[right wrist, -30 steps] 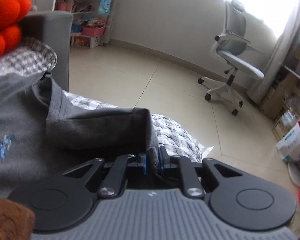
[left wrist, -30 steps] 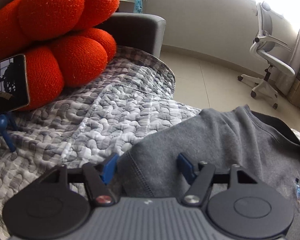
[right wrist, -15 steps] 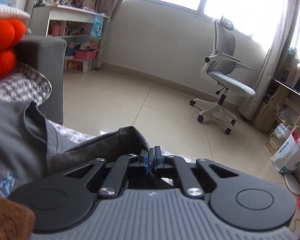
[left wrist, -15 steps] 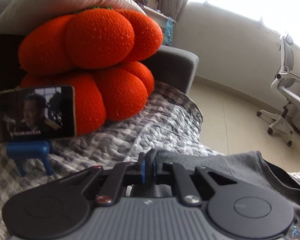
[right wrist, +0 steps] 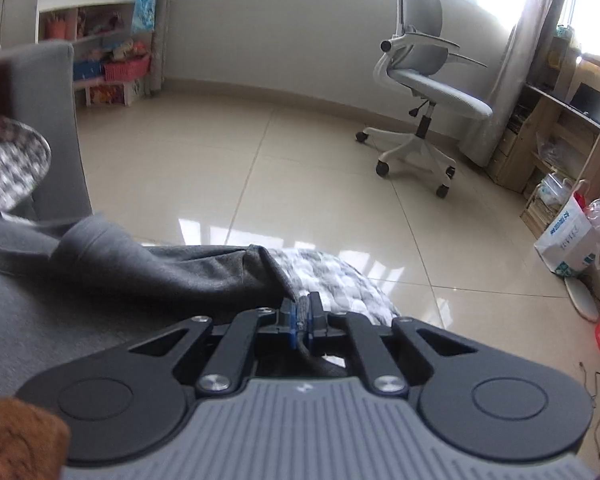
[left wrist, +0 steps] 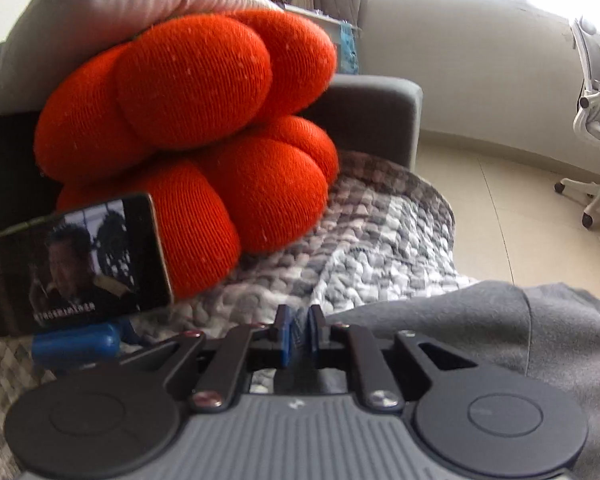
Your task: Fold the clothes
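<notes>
A dark grey garment lies spread over a grey-and-white quilted cover on a sofa. My left gripper is shut on a thin fold of the grey cloth, and the rest of the garment runs off to the right. In the right wrist view the same grey garment fills the left side, with a rolled sleeve or hem lying across it. My right gripper is shut on its edge, close to the front edge of the quilted cover.
A big orange knot cushion and a phone on a blue stand sit just ahead of the left gripper. The grey sofa arm rises at left. Beyond lie tiled floor, a white office chair, shelves and bags.
The left gripper went from open around the garment's edge to shut on it, then rose and moved toward the cushion. The right gripper stayed shut on the cloth and tilted up, dragging the fabric.
</notes>
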Motion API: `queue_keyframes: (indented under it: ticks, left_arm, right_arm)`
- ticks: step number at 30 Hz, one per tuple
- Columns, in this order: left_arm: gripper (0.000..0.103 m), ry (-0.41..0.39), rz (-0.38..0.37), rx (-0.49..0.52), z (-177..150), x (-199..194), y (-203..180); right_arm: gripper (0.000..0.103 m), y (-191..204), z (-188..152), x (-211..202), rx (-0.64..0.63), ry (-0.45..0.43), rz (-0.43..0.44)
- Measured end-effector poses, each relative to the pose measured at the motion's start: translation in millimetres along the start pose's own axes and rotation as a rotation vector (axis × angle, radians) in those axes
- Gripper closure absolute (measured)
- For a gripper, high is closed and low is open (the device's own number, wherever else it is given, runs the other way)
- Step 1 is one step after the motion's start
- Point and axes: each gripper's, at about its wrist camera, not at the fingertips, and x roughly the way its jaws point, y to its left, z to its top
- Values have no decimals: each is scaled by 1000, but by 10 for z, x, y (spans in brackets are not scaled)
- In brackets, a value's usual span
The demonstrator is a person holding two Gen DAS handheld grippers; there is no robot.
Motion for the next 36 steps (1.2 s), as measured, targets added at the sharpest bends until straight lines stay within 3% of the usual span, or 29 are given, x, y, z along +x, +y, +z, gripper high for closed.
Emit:
queue_keyframes:
  ticks: [2,4,5,6,9,14,17,21,23,28,33,34,35,36]
  left_arm:
    - [82,-12,-6,10,-37,-34,68]
    - [45,-46,-4,35,-67,-144,138]
    - [41,-61,-17,49,-101,-240,173]
    - [37,-74,-30,62,-135,-334,207]
    - [36,-32,-84,60,-317,-502,229]
    - [31,39,-174,56,-619,-781,265]
    - [28,81,-228,53,-800,-949,287]
    - [28,103,-289,42,-998,-1236,402]
    - [28,107,-330,21,-1118,-1413,557]
    - [25,147,-349,29,-1401,-1647,749]
    - [25,154,-378,40,-1535,-1792,716]
    - [25,156,-379,42,-1553,-1815,699]
    - [25,157,-380,44,-1572,-1838,681]
    - [25,158,-382,46,-1590,-1861,664]
  right_arm:
    - [96,-13,-48,16,7,7,-10]
    - [78,-89,-64,-6,41,5,-26]
    - [64,-143,-74,-29,60,-2,-46]
    - [64,-184,-82,-59,71,-9,-61]
    - [62,-218,-95,-187,53,-38,-39]
    - [55,103,-151,-440,-133,-93,102]
    - [52,217,-144,-461,-163,-62,142]
    - [49,-48,-226,-483,-35,-37,78]
    - [47,-382,-350,-606,110,-41,118]
    - [47,-910,-739,-787,312,-7,230]
    - [49,-862,-774,-706,415,23,389]
    - [56,-792,-767,-676,401,38,398]
    - [76,-721,-741,-685,364,42,376]
    - [85,-655,-700,-725,318,33,340]
